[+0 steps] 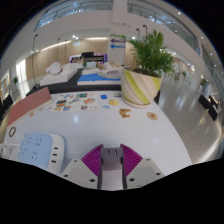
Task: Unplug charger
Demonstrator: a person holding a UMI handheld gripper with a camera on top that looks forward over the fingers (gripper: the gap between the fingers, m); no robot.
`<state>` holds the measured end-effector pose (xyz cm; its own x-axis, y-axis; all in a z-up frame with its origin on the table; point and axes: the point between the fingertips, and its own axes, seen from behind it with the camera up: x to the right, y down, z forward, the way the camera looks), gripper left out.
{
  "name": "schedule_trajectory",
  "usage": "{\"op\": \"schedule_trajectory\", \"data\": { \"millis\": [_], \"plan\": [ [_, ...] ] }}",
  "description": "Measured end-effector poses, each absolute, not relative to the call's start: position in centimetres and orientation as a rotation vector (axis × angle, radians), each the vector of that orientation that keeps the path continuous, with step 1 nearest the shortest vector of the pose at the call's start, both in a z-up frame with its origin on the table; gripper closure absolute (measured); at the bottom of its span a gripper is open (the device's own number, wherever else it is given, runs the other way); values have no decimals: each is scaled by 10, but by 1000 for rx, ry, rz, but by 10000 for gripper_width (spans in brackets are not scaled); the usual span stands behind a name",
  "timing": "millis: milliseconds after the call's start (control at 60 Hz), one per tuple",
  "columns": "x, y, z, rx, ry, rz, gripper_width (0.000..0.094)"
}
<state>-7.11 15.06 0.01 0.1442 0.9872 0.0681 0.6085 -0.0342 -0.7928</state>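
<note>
While no grasp exists, findings follow.
Hand-held gripper (112, 160): fingers close together, holding nothing, bottom centre.
Power strip (30, 150): lower left on the bench (150, 135); charger not discernible.
Risk: sideways pull could drag the strip.

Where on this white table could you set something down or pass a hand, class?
Bare table lies ahead of the gripper, between the white power strip beside it and the potted plant beyond. It is crowded farther back, where small round items and a pinkish board line the far edge. The jaws stand nearly closed, holding nothing.
</note>
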Motion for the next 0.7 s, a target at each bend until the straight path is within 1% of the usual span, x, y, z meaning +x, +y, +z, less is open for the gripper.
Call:
{"op": "schedule_trajectory", "data": {
  "millis": [33, 50, 150, 183, 217, 233, 283, 300, 433, 483, 567, 633, 700],
  "plan": [
    [-71, 149, -5, -1740, -1566, 697, 628],
    [-72, 149, -5, -1744, -1571, 703, 589],
    [-64, 156, 2, -1751, -1576, 692, 200],
    [-59, 157, 11, -1754, -1577, 699, 193],
    [-50, 156, 22, -1754, -1577, 706, 122],
    [-45, 155, 29, -1752, -1579, 710, 38],
    [-23, 152, 55, -1752, -1588, 716, 95],
    [-12, 151, 69, -1756, -1588, 714, 98],
    [87, 144, 150, -1796, -1604, 633, 92],
    [130, 138, 175, -1793, -1631, 603, 95],
    [189, 131, 198, -1775, -1670, 565, 83],
    [222, 126, 210, -1792, -1669, 578, 84],
    [243, 120, 212, -1819, -1664, 612, 84]
  ]
}}
